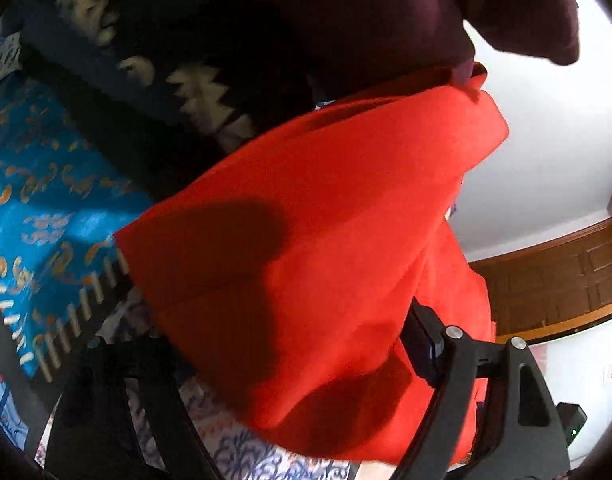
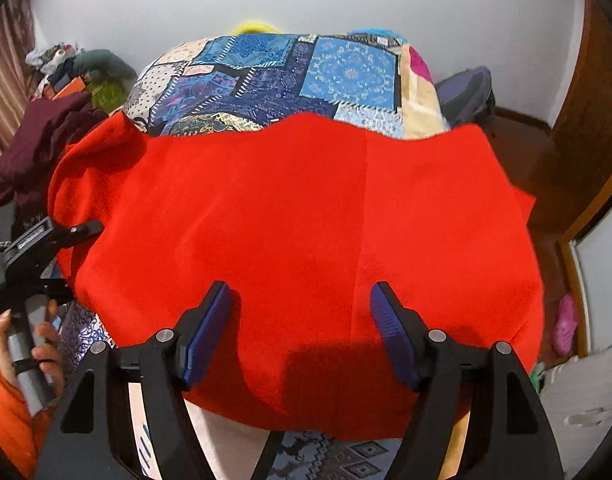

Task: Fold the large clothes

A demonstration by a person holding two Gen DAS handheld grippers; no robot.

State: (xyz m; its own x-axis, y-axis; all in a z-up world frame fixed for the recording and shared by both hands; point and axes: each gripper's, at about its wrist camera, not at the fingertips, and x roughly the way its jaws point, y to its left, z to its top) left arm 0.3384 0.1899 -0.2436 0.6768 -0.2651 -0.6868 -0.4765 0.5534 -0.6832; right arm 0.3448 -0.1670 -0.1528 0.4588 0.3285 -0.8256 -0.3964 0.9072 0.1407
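A large red garment [image 2: 298, 216] lies spread over a bed with a patchwork cover [image 2: 274, 76]. My right gripper [image 2: 300, 332] is open, its blue-padded fingers [image 2: 210, 332] apart just above the garment's near part. In the left wrist view the red garment [image 1: 314, 248] is draped over my left gripper [image 1: 290, 360]; only its right finger [image 1: 422, 344] shows clearly, with cloth between the fingers. The left gripper also shows at the garment's left edge in the right wrist view [image 2: 82, 230].
A dark maroon garment [image 2: 30, 144] is heaped at the bed's left, also in the left wrist view [image 1: 366, 12]. A clutter pile [image 2: 70, 68] sits far left. A wooden door [image 1: 562, 276] and white wall stand to the right. A dark bag [image 2: 466, 96] lies beyond the bed.
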